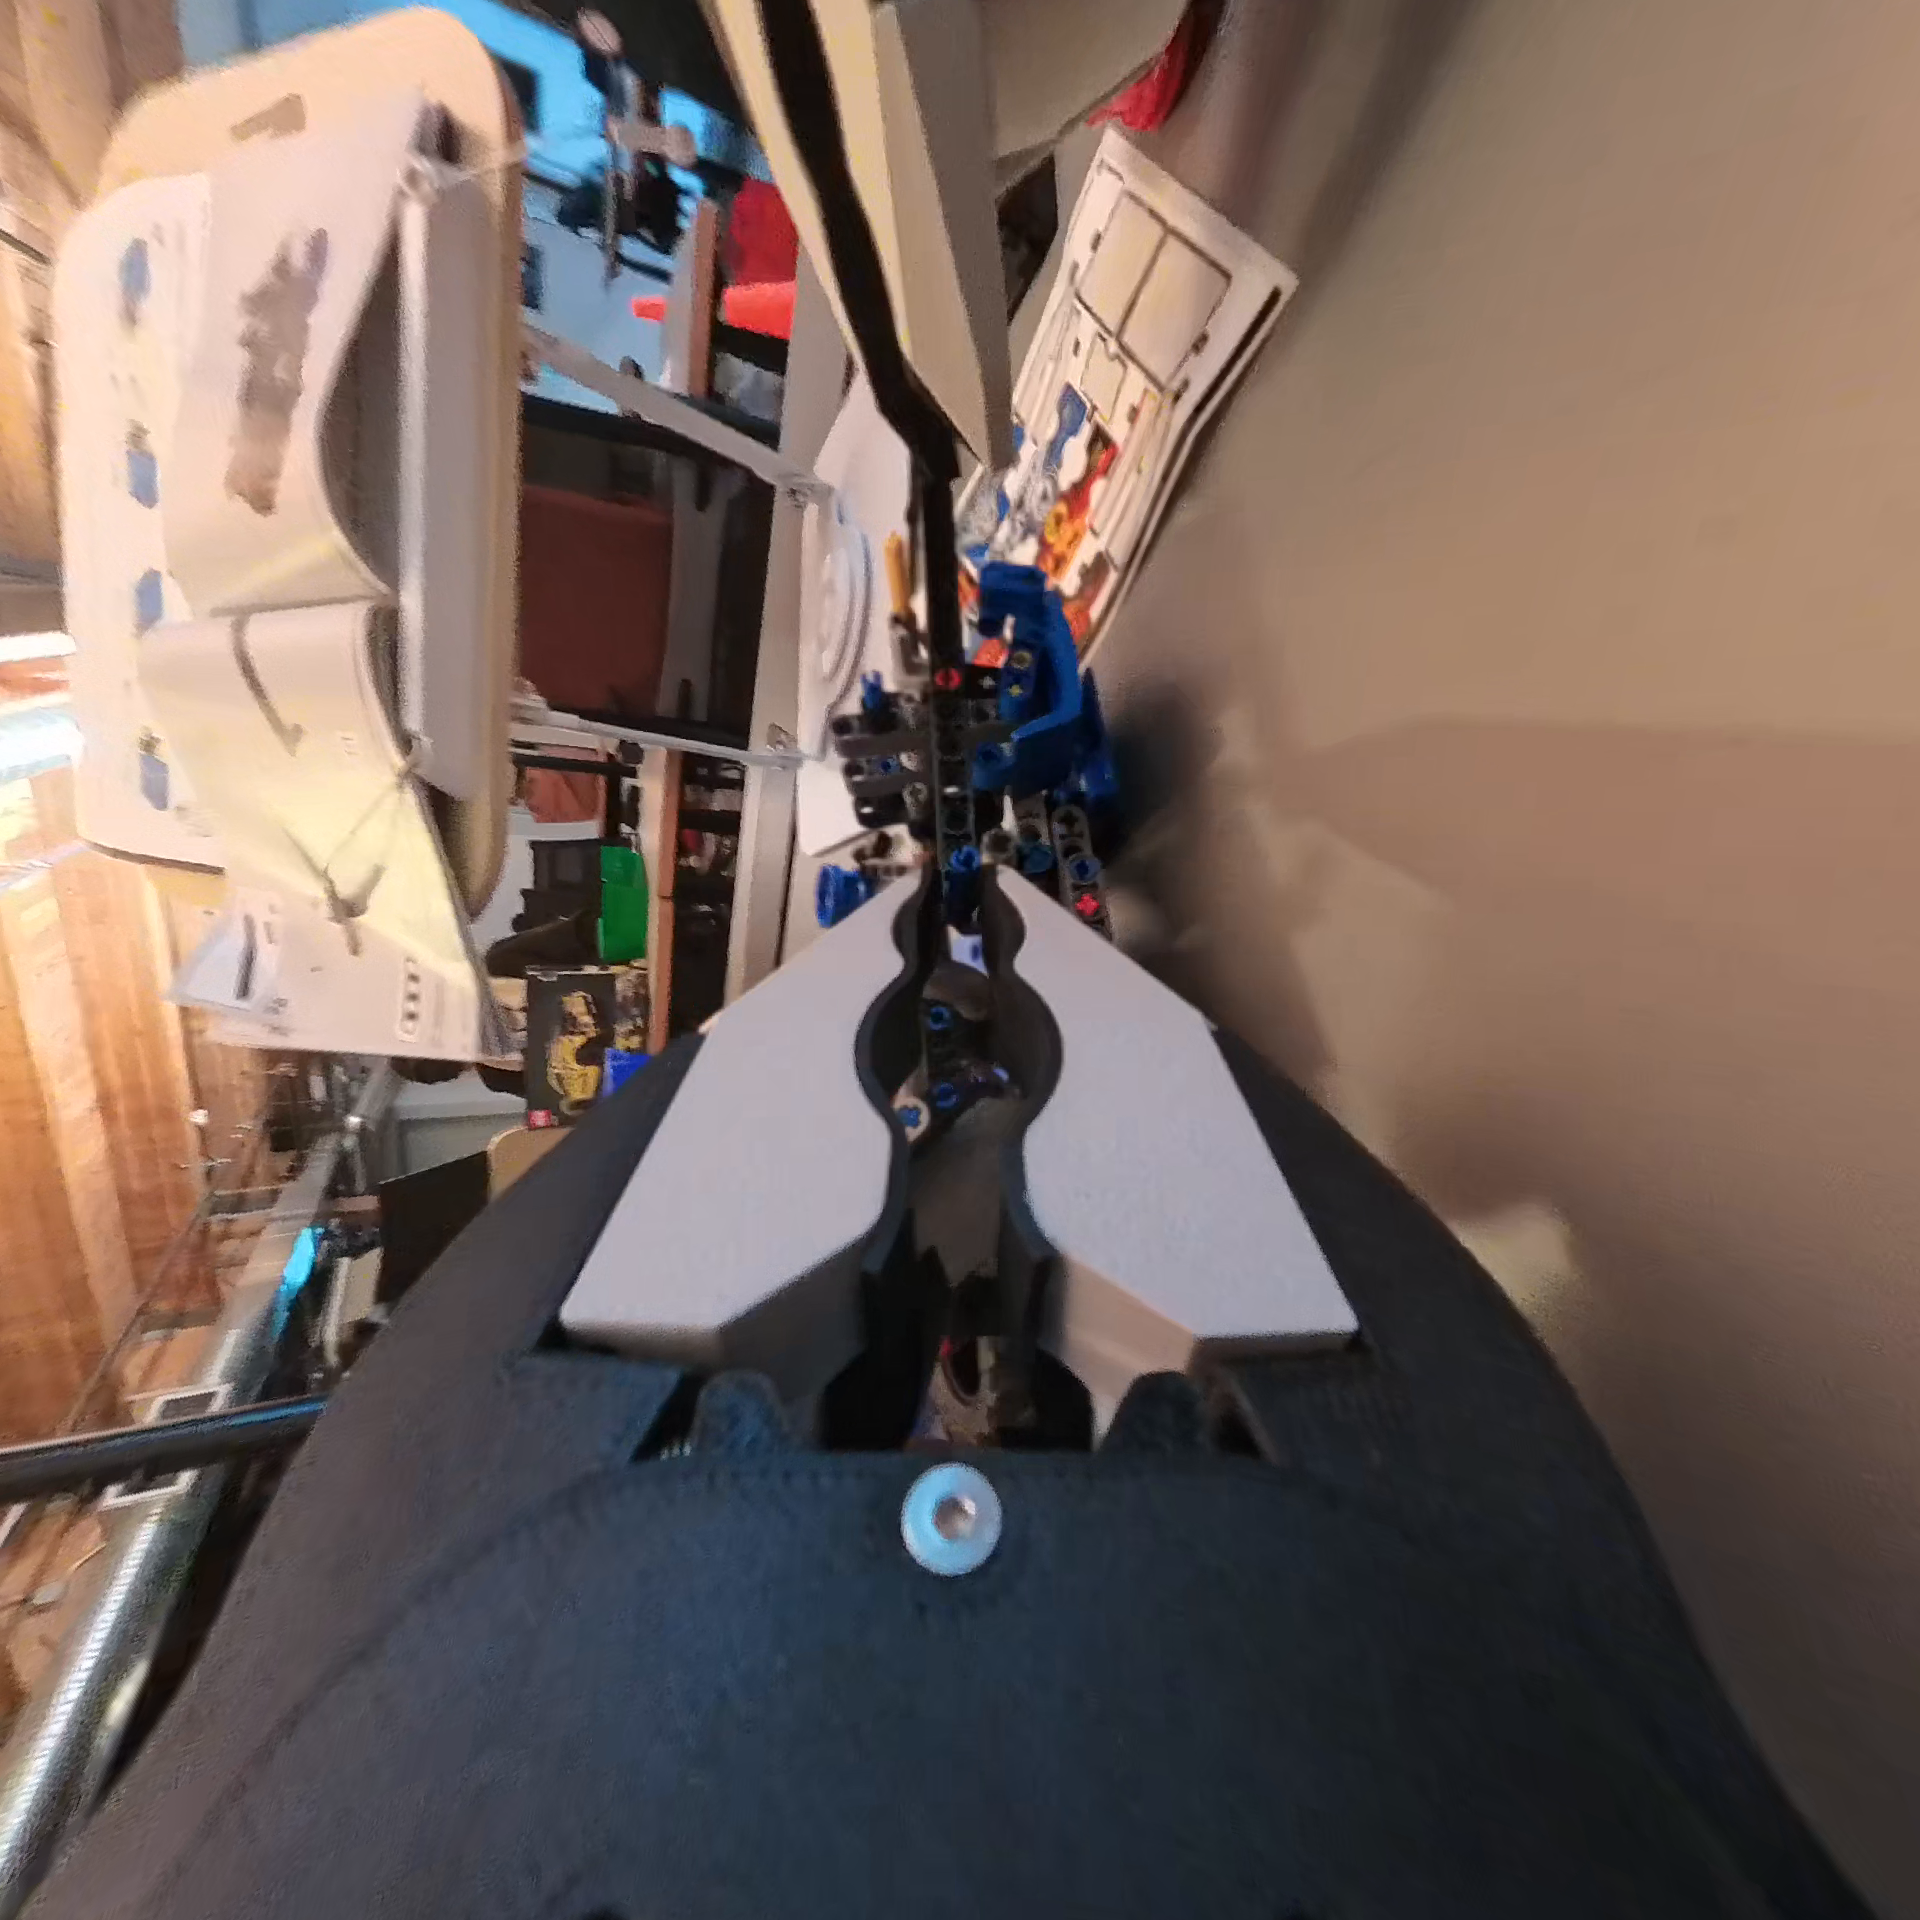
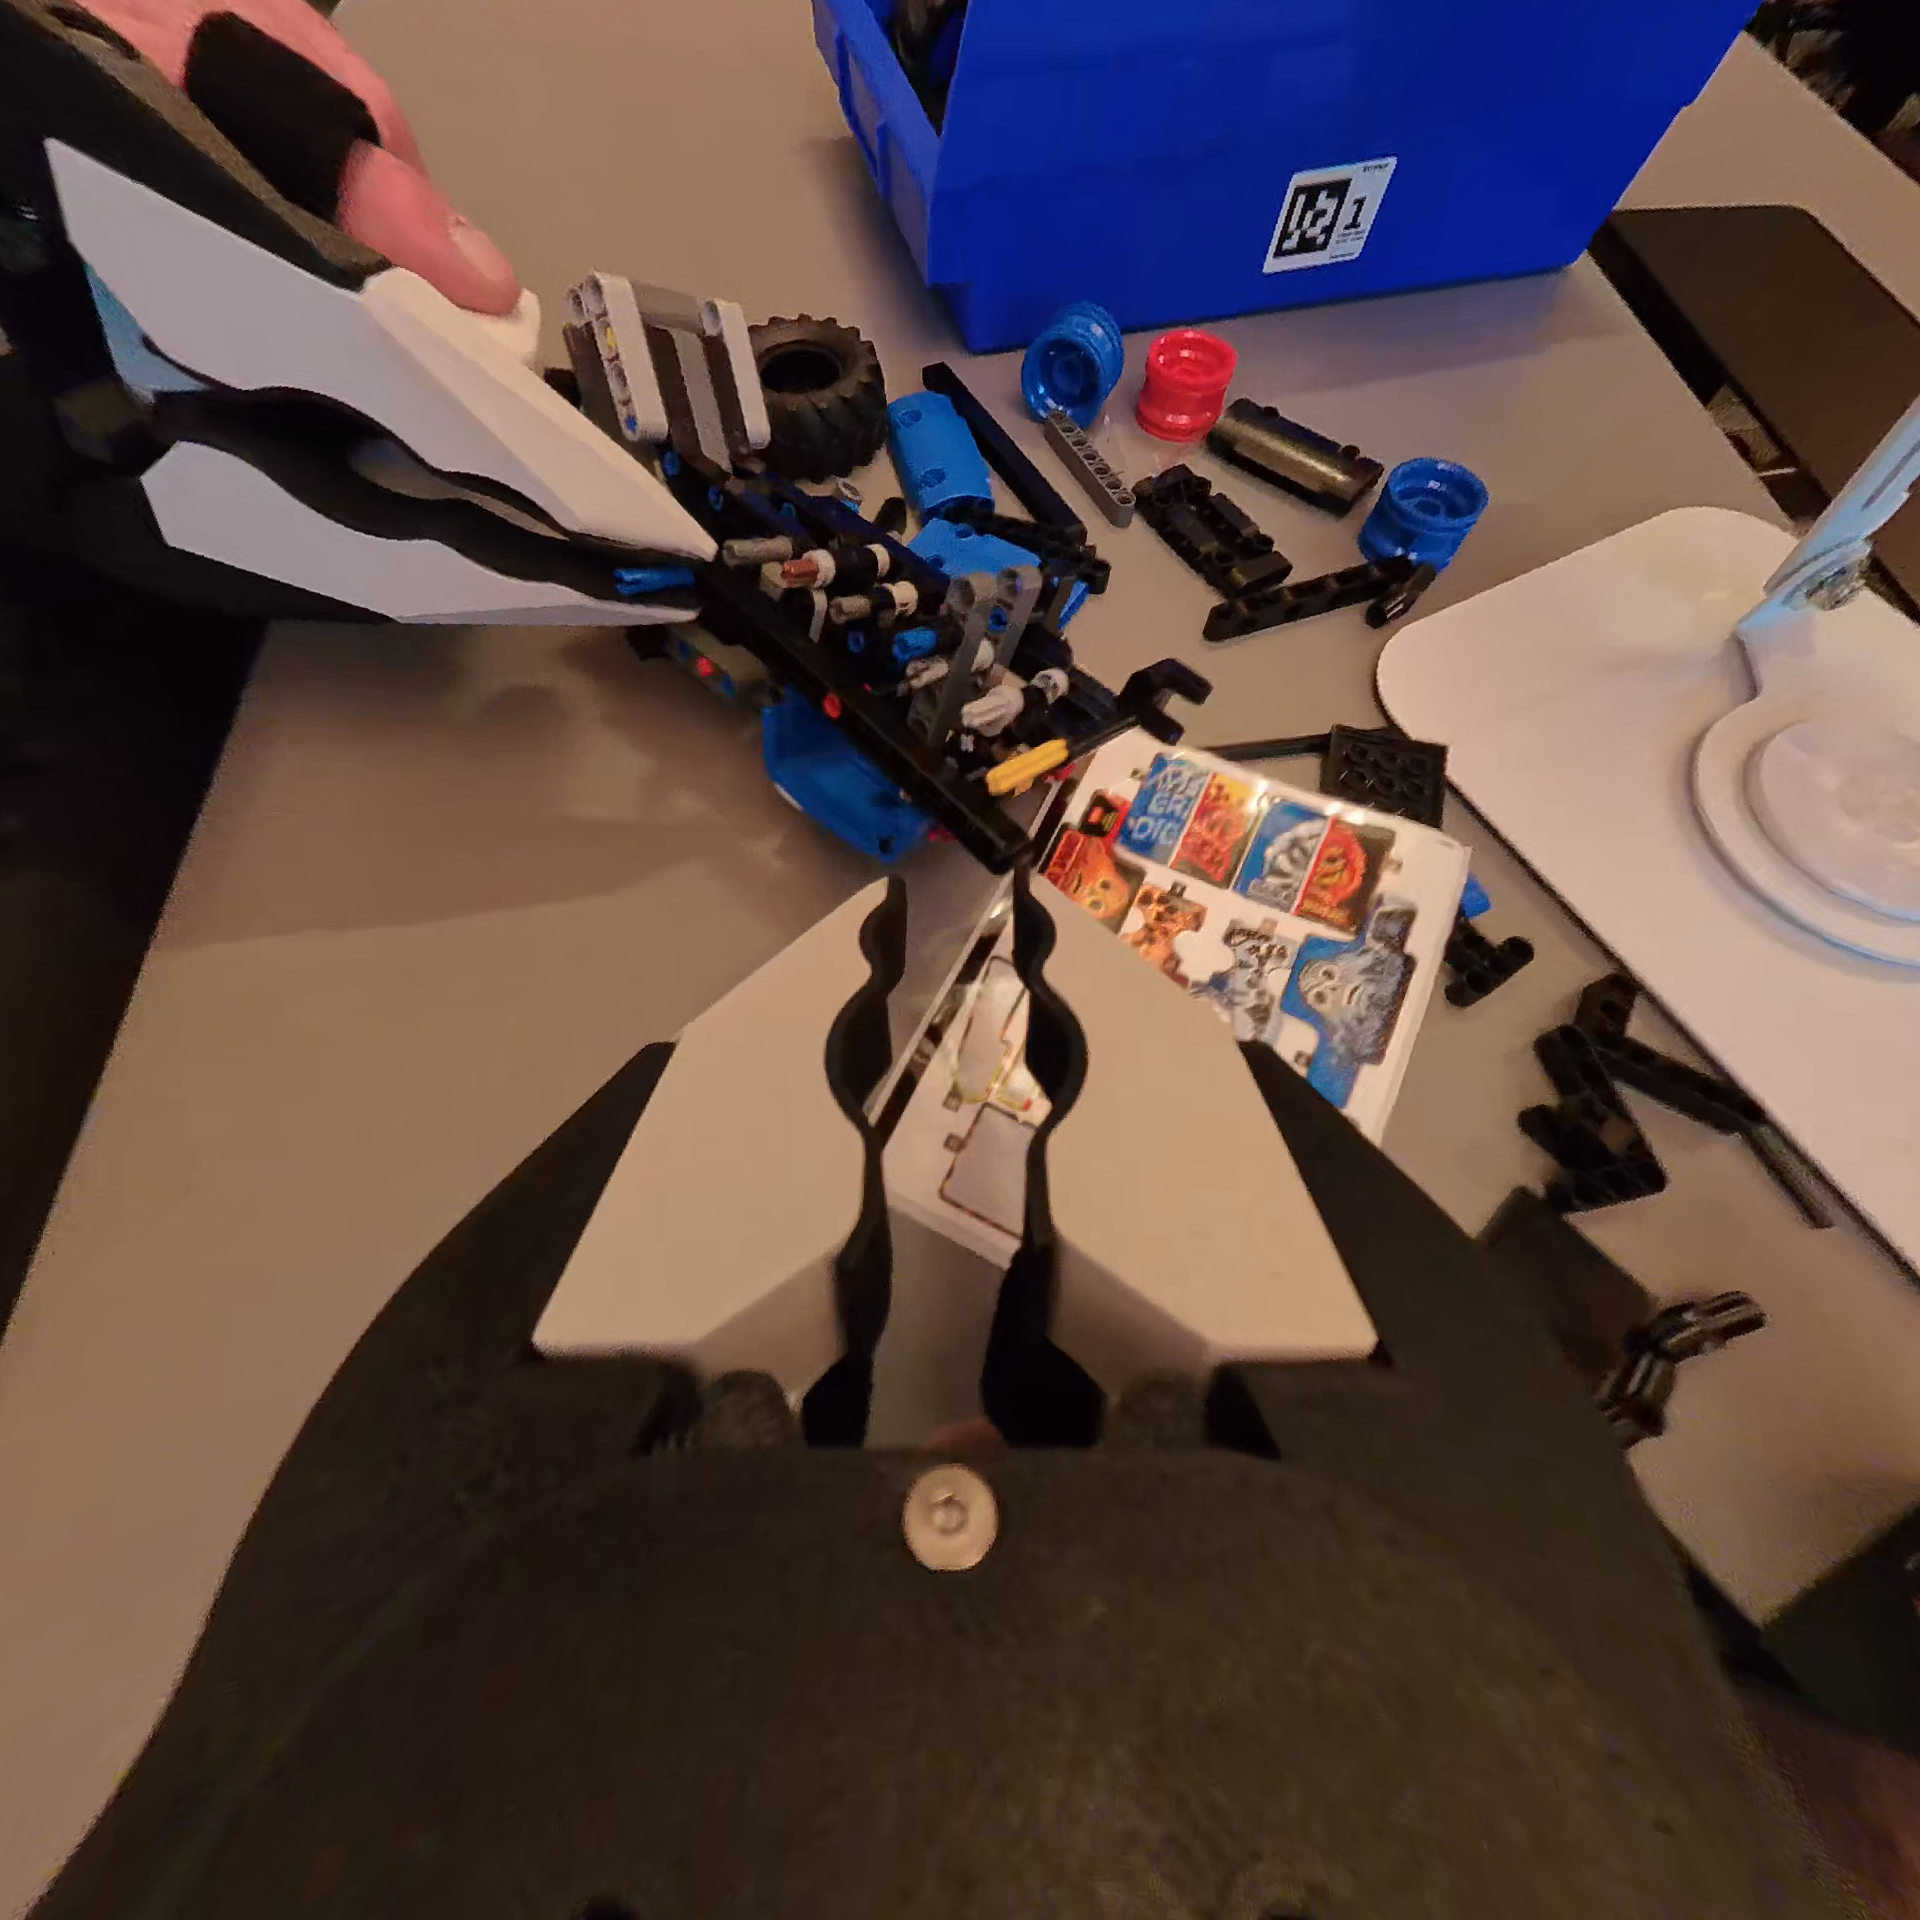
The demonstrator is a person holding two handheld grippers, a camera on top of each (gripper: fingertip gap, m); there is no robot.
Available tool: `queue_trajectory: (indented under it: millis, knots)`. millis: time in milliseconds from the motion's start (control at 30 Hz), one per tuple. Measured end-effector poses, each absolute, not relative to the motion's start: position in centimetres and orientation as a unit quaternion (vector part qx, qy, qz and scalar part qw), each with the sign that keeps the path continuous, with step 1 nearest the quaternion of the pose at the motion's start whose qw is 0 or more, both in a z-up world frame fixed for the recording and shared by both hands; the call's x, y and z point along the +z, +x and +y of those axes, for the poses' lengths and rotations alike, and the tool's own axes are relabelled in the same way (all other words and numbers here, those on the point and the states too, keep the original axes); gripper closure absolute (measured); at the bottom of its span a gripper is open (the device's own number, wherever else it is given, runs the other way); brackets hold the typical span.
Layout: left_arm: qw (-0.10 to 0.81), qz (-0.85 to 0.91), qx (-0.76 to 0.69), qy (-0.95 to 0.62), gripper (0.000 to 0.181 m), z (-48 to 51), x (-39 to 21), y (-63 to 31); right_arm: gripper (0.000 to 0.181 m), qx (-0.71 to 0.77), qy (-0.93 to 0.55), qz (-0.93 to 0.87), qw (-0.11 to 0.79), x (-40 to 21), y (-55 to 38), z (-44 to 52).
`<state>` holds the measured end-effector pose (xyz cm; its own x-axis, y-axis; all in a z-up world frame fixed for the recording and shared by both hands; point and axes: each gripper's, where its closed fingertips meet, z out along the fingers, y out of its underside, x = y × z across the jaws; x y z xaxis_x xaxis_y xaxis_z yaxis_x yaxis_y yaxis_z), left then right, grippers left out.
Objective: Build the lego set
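The partly built lego vehicle point(image 2: 914, 665), a black frame with blue panels and grey pins, hangs tilted just above the grey table point(image 2: 416, 883). My left gripper point(image 2: 707, 582) comes in from the upper left and is shut on the frame's near end. In the left wrist view the gripper point(image 1: 961, 883) grips the model point(image 1: 977, 738) edge-on. My right gripper point(image 2: 956, 894) is slightly open and empty. It hovers just short of the model's lower end, over the left edge of a colourful sticker sheet point(image 2: 1247, 883).
Loose parts lie behind the model: a black tyre point(image 2: 816, 390), two blue rims point(image 2: 1075, 358), a red rim point(image 2: 1184, 379) and black beams point(image 2: 1205, 525). A blue bin point(image 2: 1247, 135) stands at the back, a white stand base point(image 2: 1662, 727) at right. The instruction booklet point(image 1: 281, 520) hangs on a stand. There is about 9 cm between the tips of the two grippers. It is some 20 cm from my left tips to the red rim point(image 2: 1184, 379).
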<state>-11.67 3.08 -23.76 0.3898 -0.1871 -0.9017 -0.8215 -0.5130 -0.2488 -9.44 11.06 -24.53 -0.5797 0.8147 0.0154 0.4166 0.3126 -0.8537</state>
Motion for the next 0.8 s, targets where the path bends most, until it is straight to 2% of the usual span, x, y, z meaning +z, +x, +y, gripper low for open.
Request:
queue_trajectory:
  millis: [267,567,800]
  knots:
    - [0.366,0.289,0.379,-0.799,0.176,3.1,-23.2,-14.0,0.165,0.405,-0.331,-0.827,0.204,-23.7,-11.1,10.8]
    - [0.439,0.256,0.289,-0.811,0.176,3.2,-21.5,-13.7,0.166,0.396,-0.303,-0.843,0.204,-22.7,-12.8,11.5]
    - [0.435,0.252,0.297,-0.812,0.176,2.6,-21.1,-13.8,0.171,0.404,-0.275,-0.847,0.208,-22.7,-12.9,11.2]
